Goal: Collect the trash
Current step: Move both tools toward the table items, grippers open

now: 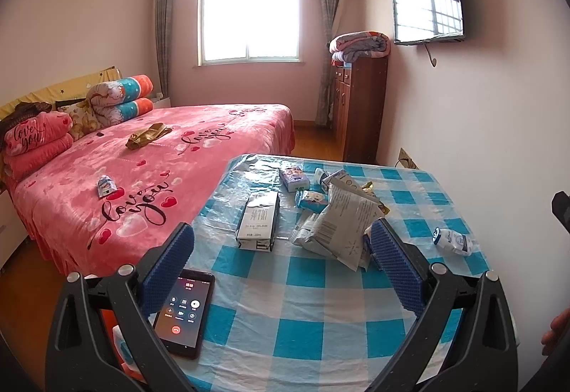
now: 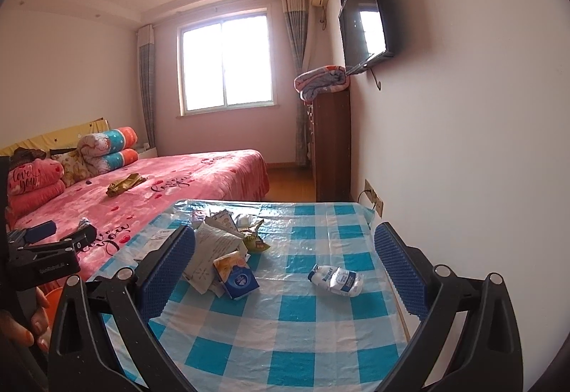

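Trash lies on a table under a blue-and-white checked cloth [image 1: 302, 317]. A white milk carton [image 1: 258, 221] lies flat, with a crumpled white paper bag [image 1: 342, 224] and small blue packets [image 1: 294, 178] beside it. A crushed white-and-blue pouch [image 1: 452, 241] lies apart at the right, also seen in the right wrist view as the pouch [image 2: 336, 279]. My left gripper [image 1: 281, 249] hovers open over the near table, nothing between its fingers. My right gripper [image 2: 285, 254] is open too, above the cloth [image 2: 285, 338], the pile [image 2: 221, 256] by its left finger.
A phone [image 1: 185, 313] with a lit call screen lies at the table's near left. A pink bed [image 1: 153, 156] to the left carries a small wrapper [image 1: 105, 186] and a gold wrapper [image 1: 148, 135]. A wooden cabinet [image 1: 359, 107] and wall TV [image 1: 427, 0] stand at the right.
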### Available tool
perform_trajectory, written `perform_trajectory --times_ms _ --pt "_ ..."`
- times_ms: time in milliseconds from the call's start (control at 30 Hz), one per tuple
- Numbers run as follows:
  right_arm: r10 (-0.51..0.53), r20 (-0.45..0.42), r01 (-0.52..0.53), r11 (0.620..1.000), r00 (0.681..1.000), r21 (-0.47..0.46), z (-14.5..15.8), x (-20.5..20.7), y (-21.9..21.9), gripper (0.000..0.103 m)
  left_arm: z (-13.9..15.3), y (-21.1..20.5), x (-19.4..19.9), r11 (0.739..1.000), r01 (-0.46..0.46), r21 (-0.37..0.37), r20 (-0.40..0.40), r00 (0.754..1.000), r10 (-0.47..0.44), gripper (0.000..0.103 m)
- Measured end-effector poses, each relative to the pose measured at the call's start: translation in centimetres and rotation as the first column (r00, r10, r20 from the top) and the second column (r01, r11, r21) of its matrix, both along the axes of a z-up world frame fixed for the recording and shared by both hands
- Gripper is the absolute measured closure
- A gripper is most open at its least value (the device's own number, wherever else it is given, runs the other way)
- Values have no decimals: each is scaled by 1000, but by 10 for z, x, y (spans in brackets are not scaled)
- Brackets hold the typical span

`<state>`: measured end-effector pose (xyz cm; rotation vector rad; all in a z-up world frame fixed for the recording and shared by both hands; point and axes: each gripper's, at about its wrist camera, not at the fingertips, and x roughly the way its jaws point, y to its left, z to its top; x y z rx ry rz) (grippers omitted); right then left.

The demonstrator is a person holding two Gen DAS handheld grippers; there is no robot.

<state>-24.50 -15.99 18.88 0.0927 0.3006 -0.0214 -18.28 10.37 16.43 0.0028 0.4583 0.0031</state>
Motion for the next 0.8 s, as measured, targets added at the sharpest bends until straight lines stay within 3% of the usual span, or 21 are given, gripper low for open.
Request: perform_trajectory --times_ms 233,400,567,800 --pt "28 -48 -26 999 998 39 -13 12 -8 4 -8 -2 9 1000 4 4 -24 1000 -4 3" --pt "47 -98 -42 998 994 53 -26 23 -14 4 -23 -3 21 1000 14 -26 -91 996 -16 3" --pt "-20 -184 37 995 983 88 -43 35 -31 4 -41 -3 34 995 49 -83 -147 987 -61 3" --pt "-62 -292 120 975 954 186 -79 52 -77 4 -64 -9 49 991 106 -81 -185 975 -120 3"
